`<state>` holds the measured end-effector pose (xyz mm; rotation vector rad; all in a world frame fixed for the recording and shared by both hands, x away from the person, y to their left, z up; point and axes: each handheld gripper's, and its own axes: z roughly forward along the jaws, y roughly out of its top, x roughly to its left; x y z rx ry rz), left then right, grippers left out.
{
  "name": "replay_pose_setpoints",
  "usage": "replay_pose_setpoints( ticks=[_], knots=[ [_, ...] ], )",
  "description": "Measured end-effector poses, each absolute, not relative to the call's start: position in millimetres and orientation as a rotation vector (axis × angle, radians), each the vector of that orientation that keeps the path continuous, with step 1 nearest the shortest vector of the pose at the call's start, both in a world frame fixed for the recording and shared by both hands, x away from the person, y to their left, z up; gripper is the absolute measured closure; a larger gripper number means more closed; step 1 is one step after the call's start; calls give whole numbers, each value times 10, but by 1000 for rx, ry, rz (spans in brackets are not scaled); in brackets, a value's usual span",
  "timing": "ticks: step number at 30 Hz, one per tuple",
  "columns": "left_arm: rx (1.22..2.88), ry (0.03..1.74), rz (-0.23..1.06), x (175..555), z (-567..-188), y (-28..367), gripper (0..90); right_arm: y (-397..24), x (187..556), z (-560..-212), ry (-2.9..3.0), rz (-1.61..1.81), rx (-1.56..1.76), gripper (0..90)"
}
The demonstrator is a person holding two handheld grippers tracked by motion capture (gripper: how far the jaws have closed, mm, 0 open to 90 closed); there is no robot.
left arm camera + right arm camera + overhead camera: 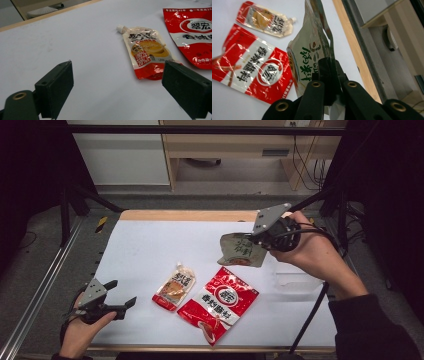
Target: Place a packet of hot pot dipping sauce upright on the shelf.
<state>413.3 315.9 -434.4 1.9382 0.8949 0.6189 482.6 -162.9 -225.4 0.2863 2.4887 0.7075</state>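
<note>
The right gripper [252,239] is clamping its jaws on the edge of a grey-green pouch [241,251] and holding it off the table [140,245], near the far right corner. In the right gripper view the jaws are pressing together on the pouch [312,55], which is hanging edge-on with green lettering showing; the high view is showing its broad face and a reddish strip along its bottom.

The left gripper [122,297] is hovering near the table's front left corner with its jaws standing wide apart and nothing between them. The left gripper view is showing the spout pouch [146,53] just ahead between the jaws, its white cap pointing away, a detail too small to read in the high view.

The spout pouch [175,287] and the red bag [220,302] are lying flat mid-table, almost touching. The red bag [252,67] is reaching close to the front edge. A clear container [295,279] is sitting under the right hand [315,255]. The table's far left stretch is lying bare, giving wide room; the wooden far edge [190,215] is running just behind the held pouch.
</note>
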Motion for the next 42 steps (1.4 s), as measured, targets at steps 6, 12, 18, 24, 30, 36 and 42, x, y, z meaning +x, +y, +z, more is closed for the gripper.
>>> replay_pose_setpoints(
  ticks=[6, 12, 18, 24, 30, 36, 42],
  knots=[
    [1955, 896, 612, 4135, -4368, 3162, 100, -1857, 4809, -2267, 2454, 688, 330, 900],
    [1953, 886, 600, 4140, -4373, 3181, 88, -2097, 4750, -2285, 2418, 707, 372, 900],
    [1952, 891, 604, 4136, -4376, 3197, 78, -2356, 4689, -2321, 2388, 708, 421, 900],
    [1956, 892, 601, 4144, -4382, 3209, 77, -2607, 4657, -2410, 2377, 689, 470, 900],
    [1953, 899, 603, 4147, -4382, 3230, 78, -2844, 4655, -2501, 2364, 697, 511, 900],
    [1955, 901, 602, 4148, -4388, 3221, 77, -3022, 4635, -2574, 2364, 689, 523, 900],
    [1958, 895, 598, 4145, -4387, 3212, 78, -3151, 4673, -2672, 2369, 689, 553, 900]
  ],
)
